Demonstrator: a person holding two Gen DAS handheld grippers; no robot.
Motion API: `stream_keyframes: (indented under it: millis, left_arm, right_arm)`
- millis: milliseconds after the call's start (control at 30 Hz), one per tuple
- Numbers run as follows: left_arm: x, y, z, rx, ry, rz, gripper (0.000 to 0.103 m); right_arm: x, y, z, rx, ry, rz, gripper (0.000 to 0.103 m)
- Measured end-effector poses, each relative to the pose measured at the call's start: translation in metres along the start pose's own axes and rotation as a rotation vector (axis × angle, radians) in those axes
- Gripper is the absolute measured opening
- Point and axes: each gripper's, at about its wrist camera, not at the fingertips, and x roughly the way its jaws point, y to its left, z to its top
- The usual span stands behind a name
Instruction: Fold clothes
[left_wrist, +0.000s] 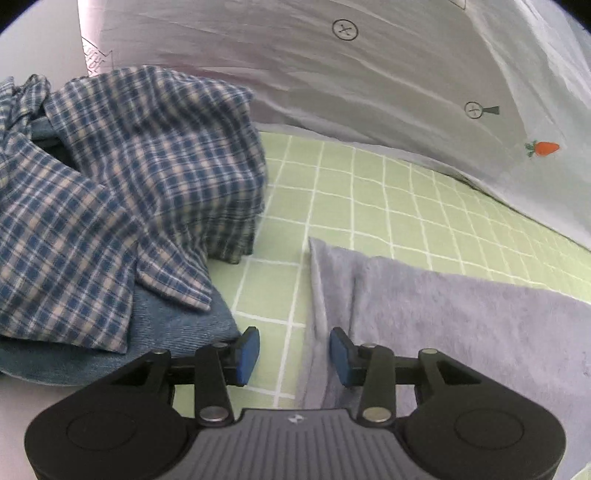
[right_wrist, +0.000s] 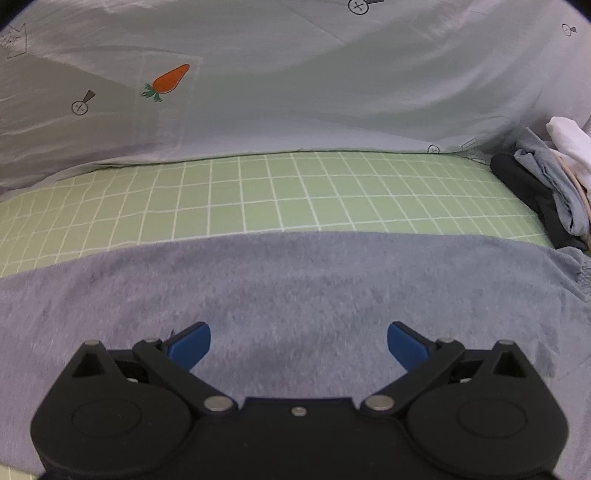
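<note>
Left gripper: jaws spread, nothing between them; it sits low over the left edge of the grey cloth, one blue pad above the sheet and the other above the fleece.
Right gripper: jaws spread wide and empty, low over the middle of the grey cloth.
Grey cloth: fuzzy, lies flat on the sheet and spans the right wrist view from side to side; its left edge has a long fold along it.
Sheet: green with a white grid, bare beyond the cloth.
Denim: just left of the left gripper, under the plaid shirt.
Plaid shirt: blue and cream, heaped in a pile.
Pile: black, grey and white garments at the far right.
Quilt: pale, with a carrot print, behind everything.
</note>
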Motion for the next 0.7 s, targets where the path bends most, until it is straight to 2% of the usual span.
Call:
stream_keyframes:
  millis: [167,267,333,400,467,567,700]
  left_arm:
    - [-0.005,-0.005,0.000,-0.018,-0.014,-0.056,0.042]
    - [-0.012,-0.012,-0.005,0.013,-0.004,-0.037,0.042]
    - [-0.013,-0.013,-0.010,0.040,-0.006,0.000,0.034]
    - [-0.012,-0.014,-0.012,0.066,-0.012,0.027,0.003]
    - [-0.013,-0.012,-0.012,0.068,-0.022,0.037,0.003]
    - [-0.017,-0.004,-0.011,0.046,-0.058,0.111,0.003]
    - [-0.014,0.007,-0.011,0.000,-0.051,0.125,0.004]
  right_arm:
    - [-0.004,-0.004,-0.009,0.016,0.013,0.006,0.103]
    - [-0.006,-0.005,-0.014,0.021,0.019,0.007,0.103]
    - [-0.007,-0.004,-0.016,0.021,0.022,0.007,0.103]
    - [-0.008,-0.004,-0.017,0.020,0.021,0.009,0.103]
    - [-0.009,-0.004,-0.016,0.015,0.018,0.011,0.103]
    - [-0.010,-0.004,-0.016,0.009,0.015,0.012,0.103]
    - [-0.010,-0.006,-0.018,0.008,0.016,0.019,0.103]
